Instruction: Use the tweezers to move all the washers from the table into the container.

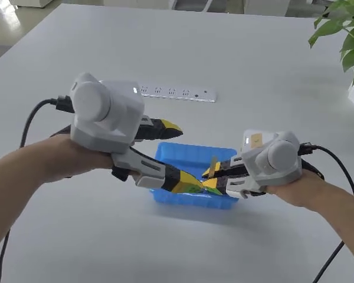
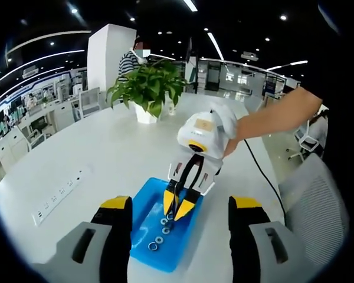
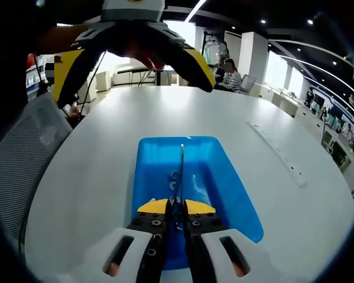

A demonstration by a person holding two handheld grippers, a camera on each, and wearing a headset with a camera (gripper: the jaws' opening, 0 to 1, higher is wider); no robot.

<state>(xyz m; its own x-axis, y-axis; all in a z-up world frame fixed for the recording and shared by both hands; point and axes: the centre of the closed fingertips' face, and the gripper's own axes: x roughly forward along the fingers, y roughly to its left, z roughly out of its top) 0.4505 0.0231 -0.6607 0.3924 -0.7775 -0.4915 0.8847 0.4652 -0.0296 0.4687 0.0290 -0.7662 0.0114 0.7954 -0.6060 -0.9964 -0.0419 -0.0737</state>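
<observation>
R gripper [image 3: 177, 207] tight on tweezers [image 3: 181, 168] over container [image 3: 227, 183] w/ washers [image 2: 159, 239]; L gripper [image 2: 181, 205] wide.

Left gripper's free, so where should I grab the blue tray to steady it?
Probably the thin upright rim of the blue tray, at the end nearest the left gripper, one jaw each side, from above; the right gripper and tweezers occupy the far end.

Pale grey table [image 1: 165, 53] — potted plant [image 2: 148, 88], ceiling strip lights [image 2: 215, 44].
</observation>
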